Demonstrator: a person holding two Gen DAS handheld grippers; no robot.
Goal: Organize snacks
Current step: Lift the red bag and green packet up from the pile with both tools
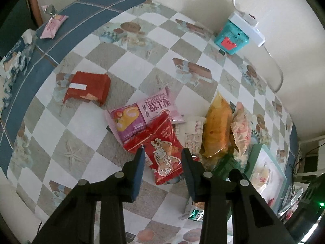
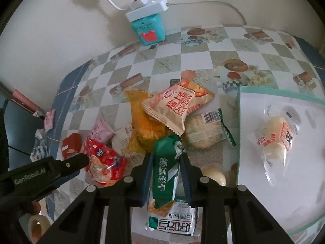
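Observation:
A pile of snack packets lies on the checkered tablecloth. My left gripper [image 1: 163, 158] is shut on a red snack packet [image 1: 164, 152], whose pads press its two sides at the pile's near edge. The same left gripper [image 2: 85, 159] shows from the side in the right wrist view, with the red packet [image 2: 103, 166] at its tip. My right gripper [image 2: 166, 162] is shut on a green biscuit packet [image 2: 165, 162] standing on end between the pads. A white tray with a teal rim [image 2: 254, 101] lies to the right and holds one clear-wrapped bun [image 2: 278, 138].
The pile holds a pink packet [image 1: 146, 111], an orange bag [image 2: 142, 126], a beige Swiss roll packet [image 2: 174, 107] and a white-green packet [image 2: 172, 219]. A red packet [image 1: 87, 87] lies apart. A teal box under a power strip [image 2: 148, 28] stands by the wall. A tape roll [image 2: 37, 226] sits near left.

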